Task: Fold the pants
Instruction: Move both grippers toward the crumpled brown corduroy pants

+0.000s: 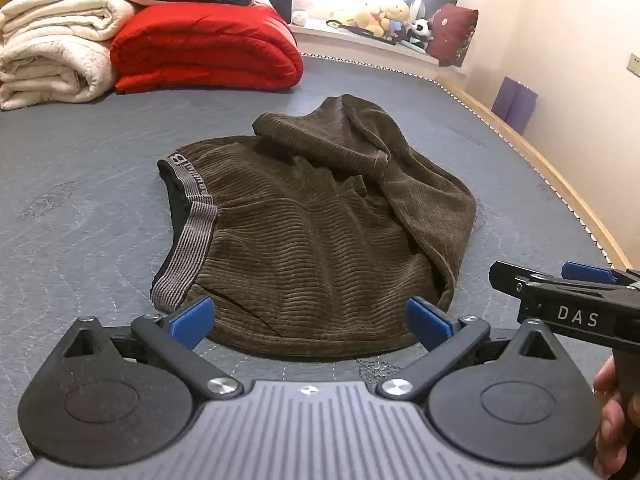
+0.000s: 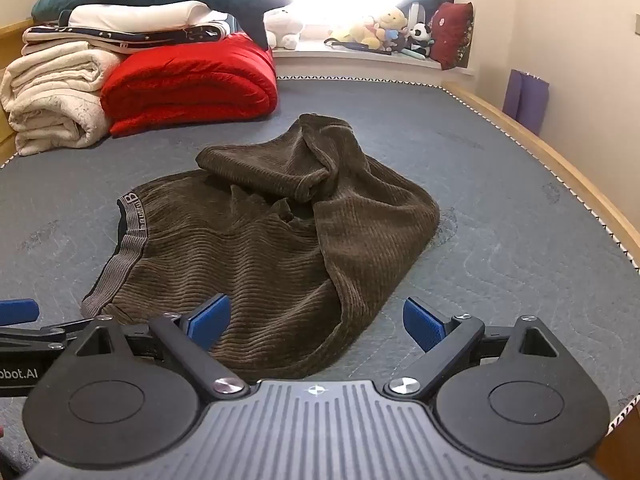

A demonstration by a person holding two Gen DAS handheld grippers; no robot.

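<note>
1. The pants [image 1: 320,232], dark brown ribbed fabric with a grey striped waistband [image 1: 192,232], lie in the centre of both views on the grey quilted mattress [image 1: 80,200], bunched, not flat.
2. The waistband runs down the left side of the heap in each view. The legs are thrown back over the body toward the upper right, with one rolled cuff [image 2: 308,184] resting on top near the middle of the right wrist frame.
3. The left gripper [image 1: 310,320] sits at the lower centre of its view with its blue pads spread wide, holding nothing; the near hem of the pants lies just beyond and between them.
4. The right gripper [image 2: 316,322] is likewise spread wide and empty at the lower centre of its view, with the pants' lower right edge reaching in between its pads.
5. Judged from this, the folding is barely begun: no neat fold shows, and the legs lie crumpled and overlapped at an angle.
6. What is left, by my reading, is nearly everything: straightening the legs, laying them together, then folding toward the waistband.
7. A red quilt [image 1: 204,48] and cream blankets [image 1: 52,60] are stacked at the upper left, well apart from the pants.
</note>
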